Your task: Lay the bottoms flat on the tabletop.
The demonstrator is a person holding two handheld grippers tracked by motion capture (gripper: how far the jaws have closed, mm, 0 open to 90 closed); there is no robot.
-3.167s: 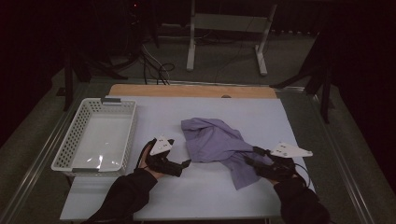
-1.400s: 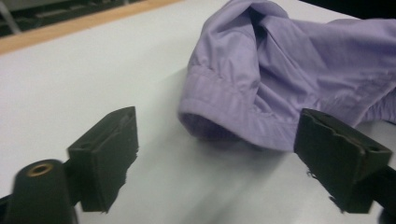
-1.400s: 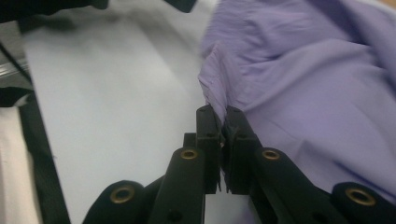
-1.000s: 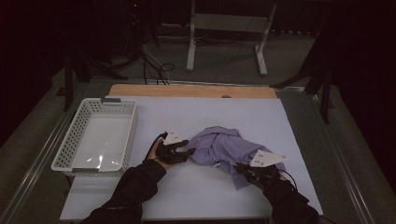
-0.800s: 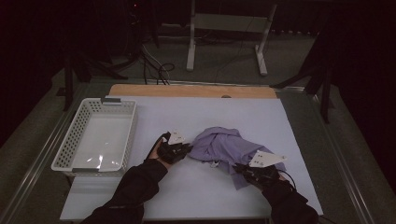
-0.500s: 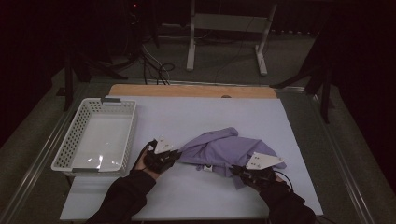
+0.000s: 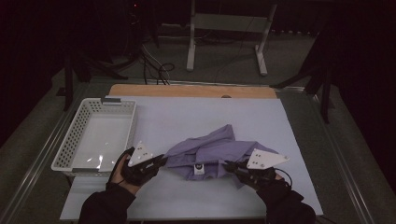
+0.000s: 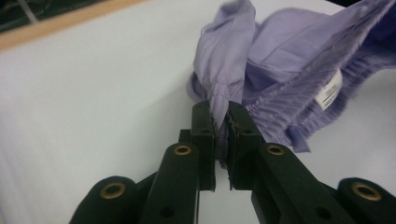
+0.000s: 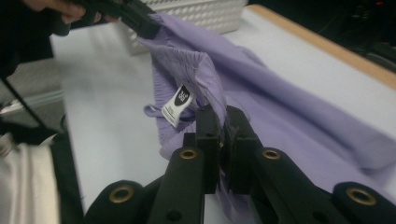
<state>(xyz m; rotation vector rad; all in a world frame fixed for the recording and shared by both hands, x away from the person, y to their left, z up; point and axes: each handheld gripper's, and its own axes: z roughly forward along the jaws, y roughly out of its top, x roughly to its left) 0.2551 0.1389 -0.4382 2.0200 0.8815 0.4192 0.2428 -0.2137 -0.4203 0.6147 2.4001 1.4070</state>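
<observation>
Purple garment (image 7: 219, 151) sits crumpled on the near half of the white table (image 7: 187, 116), stretched between both grippers, waistband with white label (image 7: 199, 169) facing the person. Left gripper (image 7: 161, 161) jaws have just been closing and now pinch a bunched fold of the fabric at its left end. Right gripper (image 7: 229, 166) jaws are clamped on the waistband edge at the right end. White basket (image 7: 74, 140) stands at the table's left, well apart from the garment.

1 high camera above the table's (image 7: 196, 116) near edge, 2 jaw-mounted close-ups, all sharing the purple garment (image 7: 219, 151).
</observation>
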